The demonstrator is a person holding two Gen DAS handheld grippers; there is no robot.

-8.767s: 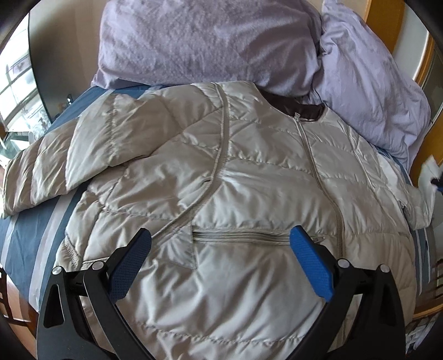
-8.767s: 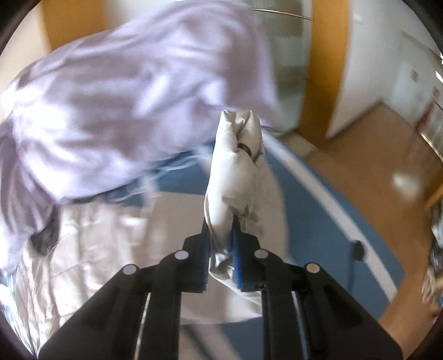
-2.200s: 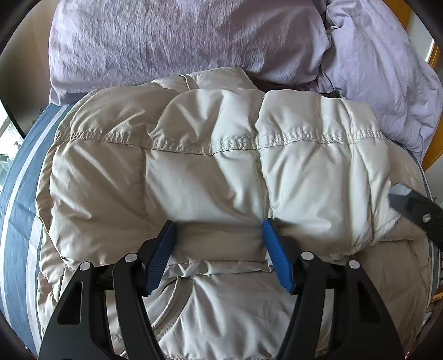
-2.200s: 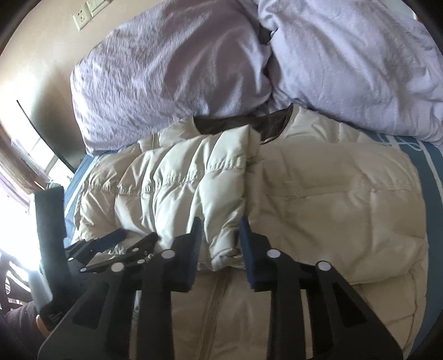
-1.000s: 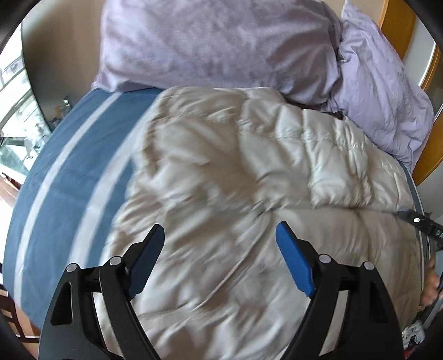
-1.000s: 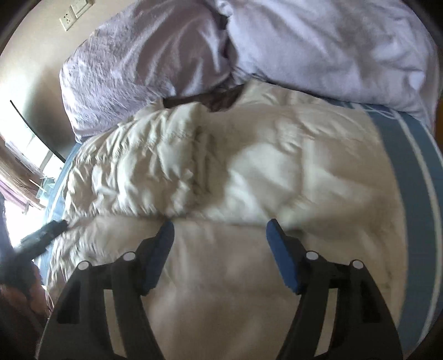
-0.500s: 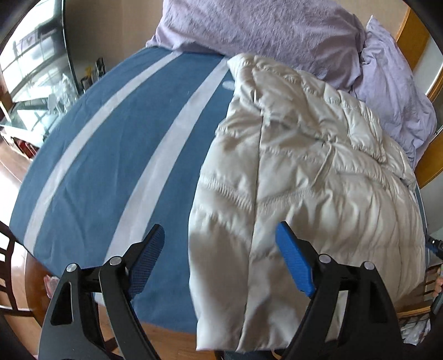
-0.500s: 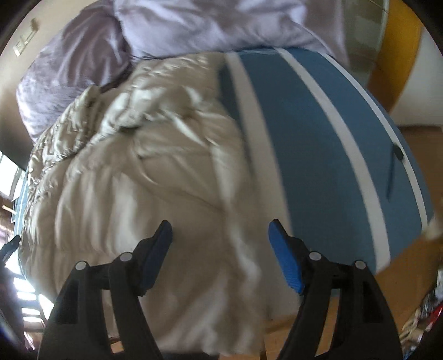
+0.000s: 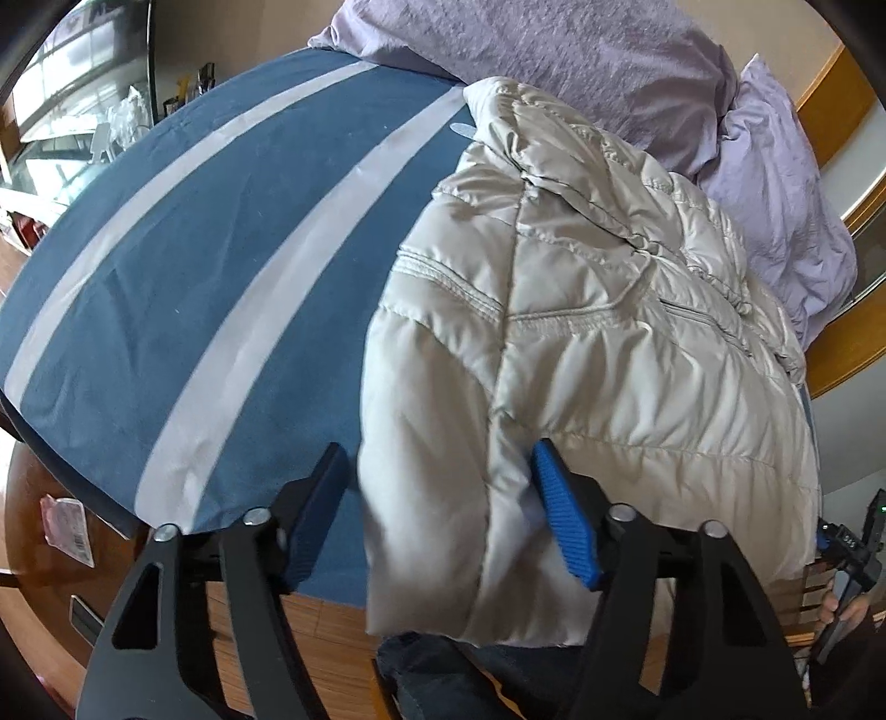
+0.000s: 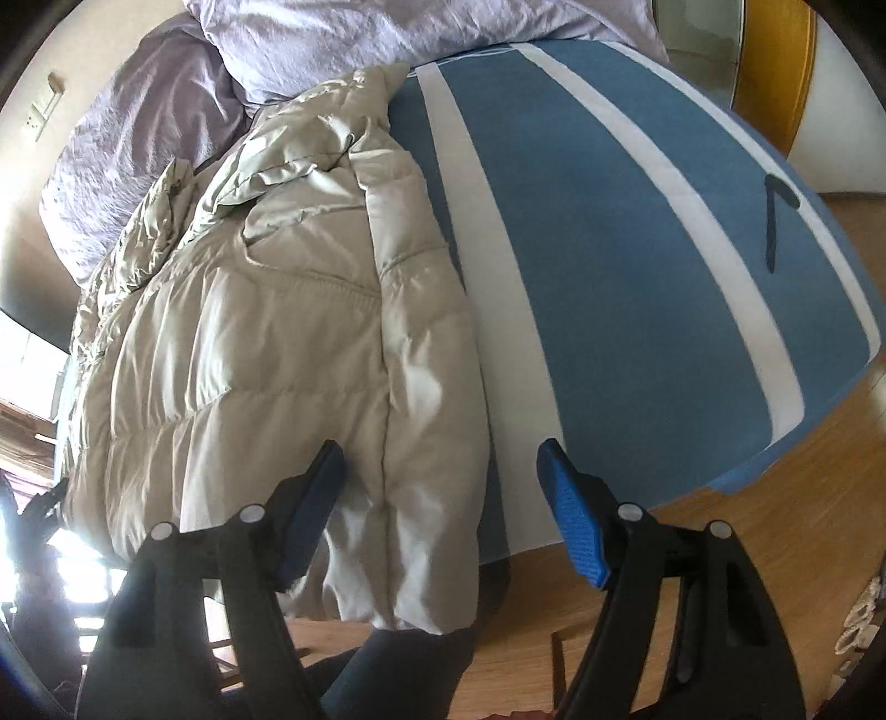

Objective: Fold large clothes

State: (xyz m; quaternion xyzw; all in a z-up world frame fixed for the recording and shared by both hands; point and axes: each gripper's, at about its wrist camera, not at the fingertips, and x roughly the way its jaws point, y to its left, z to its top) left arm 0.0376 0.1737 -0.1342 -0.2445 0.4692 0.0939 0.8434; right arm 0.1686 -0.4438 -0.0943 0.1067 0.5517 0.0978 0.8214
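Beige quilted puffer jacket (image 9: 581, 343) lies folded into a long bundle on the bed, running from the lilac pillows (image 9: 581, 50) down to the foot edge, where its lower hem hangs over the side. Under it I see the blue bedspread with pale grey stripes (image 9: 183, 266), bare to either side of the bundle.

My left tongs (image 9: 437, 509) are spread wide at the hem's left corner. The right blue pad sits against the fabric, pushed into a fold; the left pad stands over the bedspread just beside the jacket edge. Nothing is pinched between them.

My right tongs (image 10: 443, 509) are also spread wide, at the hem's right corner (image 10: 421, 498). Their left pad lies against the jacket; the right pad hangs over the white stripe and the wooden floor (image 10: 720, 487) beyond the bed edge, apart from the fabric.

A dark slim object (image 10: 775, 221) rests on the bedspread well off to the right. Below the hem I see dark trousers (image 9: 470, 675).
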